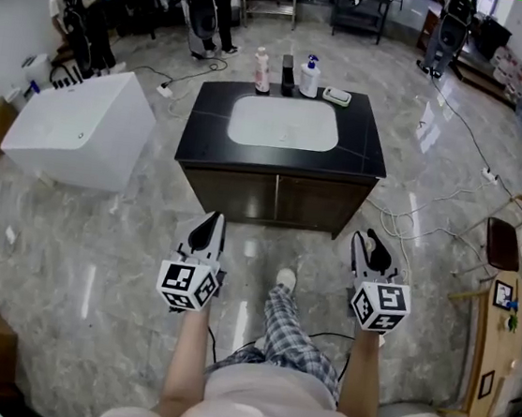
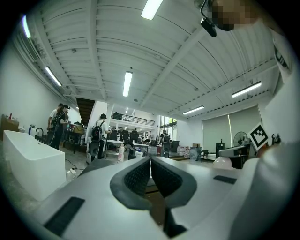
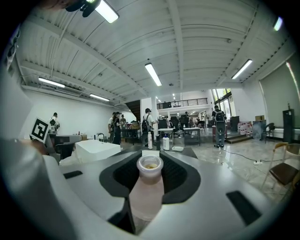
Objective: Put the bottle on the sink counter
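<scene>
In the right gripper view a pale pink translucent bottle with an open mouth stands upright between my jaws, and my right gripper is shut on its body. From the head view, the right gripper and the left gripper hover side by side over the floor, a step in front of the black sink counter with its white basin. The bottle is hidden there. My left gripper is shut, pads together, with nothing between them.
At the counter's back edge stand a pink bottle, a black tap, a white pump bottle and a soap dish. A white tub sits left, a chair and a wooden table right. Cables cross the floor.
</scene>
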The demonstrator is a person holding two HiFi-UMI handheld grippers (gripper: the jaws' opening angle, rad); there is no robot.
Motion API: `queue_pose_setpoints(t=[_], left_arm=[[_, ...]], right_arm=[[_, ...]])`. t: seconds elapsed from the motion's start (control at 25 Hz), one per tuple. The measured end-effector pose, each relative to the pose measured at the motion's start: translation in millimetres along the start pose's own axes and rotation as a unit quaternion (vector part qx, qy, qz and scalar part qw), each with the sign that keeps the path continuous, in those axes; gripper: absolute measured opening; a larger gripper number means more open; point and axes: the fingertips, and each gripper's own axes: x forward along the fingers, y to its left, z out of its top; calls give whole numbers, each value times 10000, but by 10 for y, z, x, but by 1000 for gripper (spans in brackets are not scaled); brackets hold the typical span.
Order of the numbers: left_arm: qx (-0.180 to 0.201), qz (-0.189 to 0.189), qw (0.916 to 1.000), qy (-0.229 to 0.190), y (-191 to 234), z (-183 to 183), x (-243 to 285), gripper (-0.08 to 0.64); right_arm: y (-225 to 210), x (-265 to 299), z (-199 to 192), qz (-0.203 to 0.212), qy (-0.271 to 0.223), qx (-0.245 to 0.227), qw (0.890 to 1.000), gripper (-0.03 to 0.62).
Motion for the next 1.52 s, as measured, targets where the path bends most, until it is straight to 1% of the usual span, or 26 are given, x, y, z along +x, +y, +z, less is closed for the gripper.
queue_pose_setpoints(t=[0.16, 0.32, 0.64, 0.88, 1.04, 1.28, 1.4, 1.52], left_arm=[[30, -4, 10000, -6, 146, -5, 342, 28], [65, 52, 10000, -9, 381, -60, 797, 28], [47, 308, 9995, -26, 980, 1, 2014, 29], [65, 501, 9987, -43, 1445, 172, 3003, 28], [156, 634, 9978, -135, 1730, 297, 3526, 28], [135, 839, 9963, -119, 1998, 283, 3852, 28], [105, 957, 9953, -125, 2139, 315, 3914, 29], [110, 978, 9951, -107, 2228, 353, 4013, 29]], right_arm=[[-127, 351, 14, -9, 8, 6, 10000, 132], [-309, 880, 10, -10, -6, 5, 10000, 132], [-708, 2304, 227, 196, 38, 12, 9998, 132], [-1008, 3426, 509, 387, 74, -57, 9992, 132], [-1120, 4079, 665, 556, 58, -145, 9983, 132], [-1130, 4696, 784, 799, 71, -158, 9967, 132], [-1060, 4875, 835, 923, 103, -182, 9955, 132], [-1040, 4981, 882, 950, 109, -200, 9952, 132]])
